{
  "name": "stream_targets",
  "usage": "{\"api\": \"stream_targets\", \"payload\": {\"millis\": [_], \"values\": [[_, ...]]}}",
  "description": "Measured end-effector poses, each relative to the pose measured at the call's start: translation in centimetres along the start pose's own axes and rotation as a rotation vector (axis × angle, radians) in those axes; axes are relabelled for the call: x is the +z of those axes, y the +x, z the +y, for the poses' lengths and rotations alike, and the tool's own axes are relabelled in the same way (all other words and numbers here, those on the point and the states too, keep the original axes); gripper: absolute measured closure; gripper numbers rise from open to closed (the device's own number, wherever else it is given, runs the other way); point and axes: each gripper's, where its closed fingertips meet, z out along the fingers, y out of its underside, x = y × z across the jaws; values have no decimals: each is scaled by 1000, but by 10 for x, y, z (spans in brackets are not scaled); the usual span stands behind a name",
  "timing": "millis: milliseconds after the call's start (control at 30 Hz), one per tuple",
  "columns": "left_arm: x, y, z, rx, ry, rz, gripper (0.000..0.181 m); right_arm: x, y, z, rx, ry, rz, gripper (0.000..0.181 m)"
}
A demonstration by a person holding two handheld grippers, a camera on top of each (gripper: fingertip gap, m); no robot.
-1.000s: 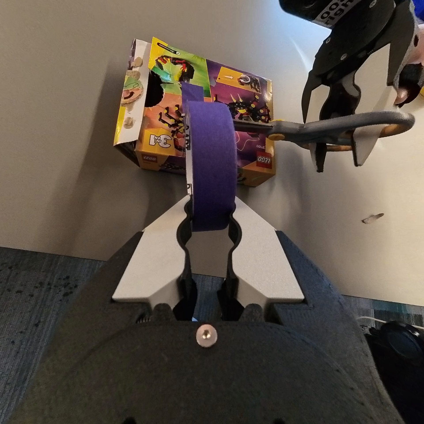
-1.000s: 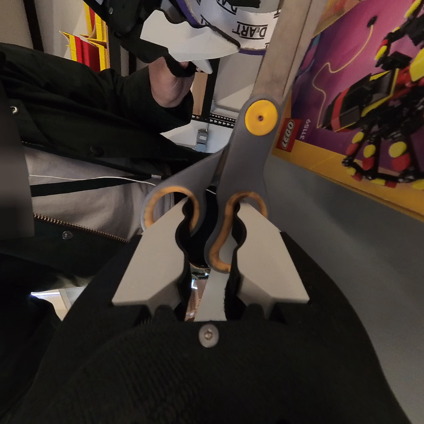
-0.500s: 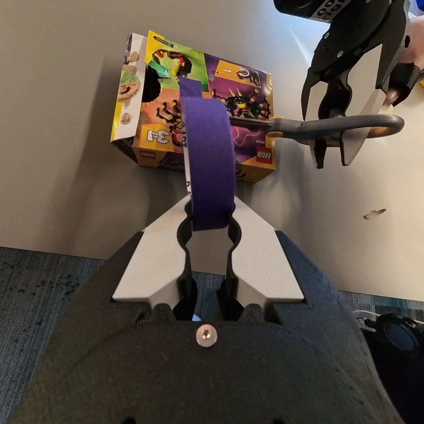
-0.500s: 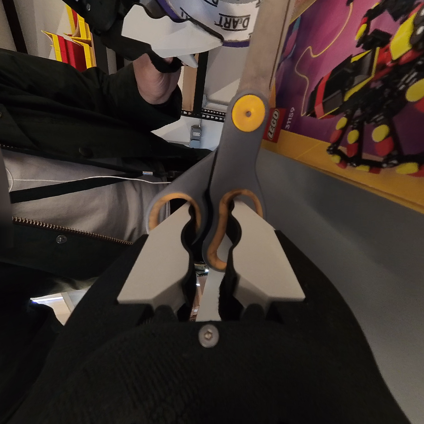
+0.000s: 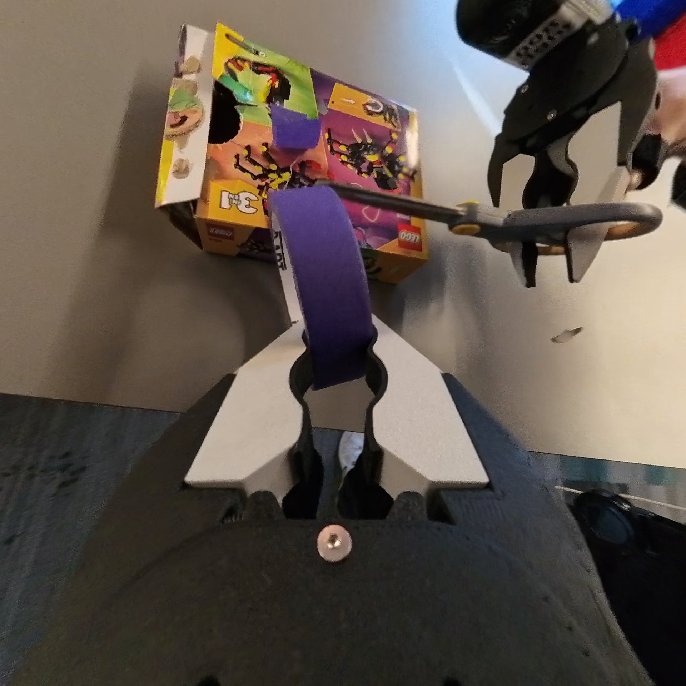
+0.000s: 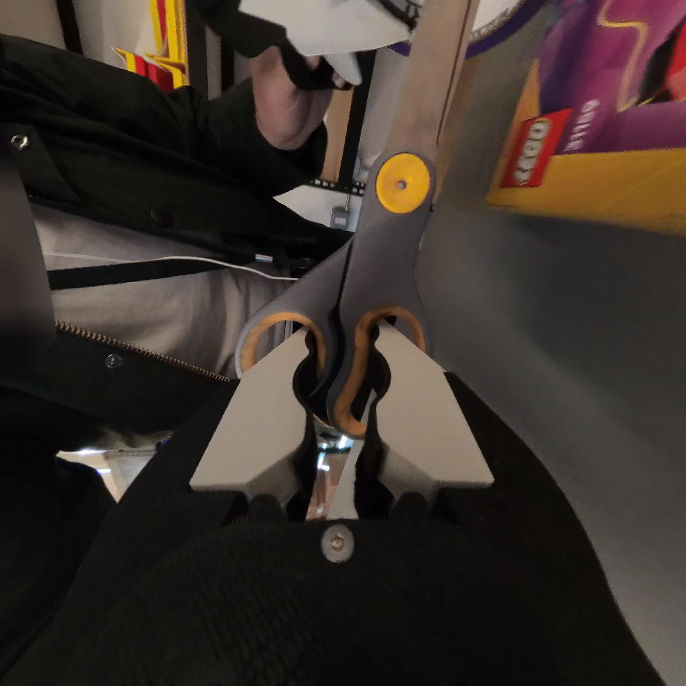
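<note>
We see the left gripper (image 5: pixel 338 336) clamped narrow on a purple tape roll (image 5: pixel 322 274), held on edge between its two fingertips, raised above the pale table (image 5: pixel 85 222). Landmark: the colourful toy box (image 5: pixel 297 156) lying on that table. The roll sits in front of the box, overlapping its near edge in the left wrist view. A short purple tape strip (image 5: pixel 295 128) is stuck on the box's top face, apart from the roll. The right gripper (image 6: pixel 343 358) is squeezed on the grey and orange scissors (image 6: pixel 371 297), fingers through the handle loops, handles together, blades closed. From the right of the box, the blades reach across its top face to the roll's far rim. Contact there: cannot tell.
</note>
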Motion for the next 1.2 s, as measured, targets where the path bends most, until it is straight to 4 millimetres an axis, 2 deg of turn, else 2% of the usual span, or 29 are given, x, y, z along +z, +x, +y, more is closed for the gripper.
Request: {"api": "stream_targets", "payload": {"millis": [100,167,233,300,400,467,533,667,767,800,867,900,933,967,1033,1067,1133,1167,1200], "values": [[-15,9,-6,-45,52,76,160,-9,-16,14,-50,118,71,162],[-26,29,-13,-71,86,191,161,-23,-11,32,-35,206,233,161],[-31,61,-18,-106,82,349,161,-44,8,56,15,298,474,162],[-25,92,-16,-139,24,490,161,-68,33,90,116,343,741,162],[-4,113,-17,-170,-17,582,161,-94,61,136,248,347,1022,161],[6,126,-22,-215,-24,669,161,-102,73,156,326,362,1106,161],[17,138,-21,-241,-50,722,161,-104,74,160,360,423,1104,161],[43,153,-2,-209,-132,705,161,-104,71,163,429,548,1057,154],[51,160,-2,-217,-108,716,161,-102,61,175,529,592,1062,134],[51,162,-5,-234,-88,729,161,-104,54,180,545,618,1104,132],[51,163,-10,-256,-47,734,161,-111,37,189,550,661,1239,111],[51,164,-11,-268,-35,740,161,-112,25,188,536,682,1297,103],[50,166,-12,-282,-22,757,161,-111,12,175,477,735,1315,101],[48,168,-14,-300,-4,780,161,-106,1,151,386,821,1278,105],[45,171,-19,-340,36,815,161,-81,-12,95,252,982,1061,114],[45,173,-20,-354,48,821,161,-68,-9,74,250,1018,944,114],[45,175,-22,-363,78,825,161,-44,6,49,292,1014,763,118],[45,176,-23,-358,91,828,161,-37,12,38,304,1022,690,129],[44,176,-25,-353,109,825,161,-33,17,31,309,1037,648,148]]}}
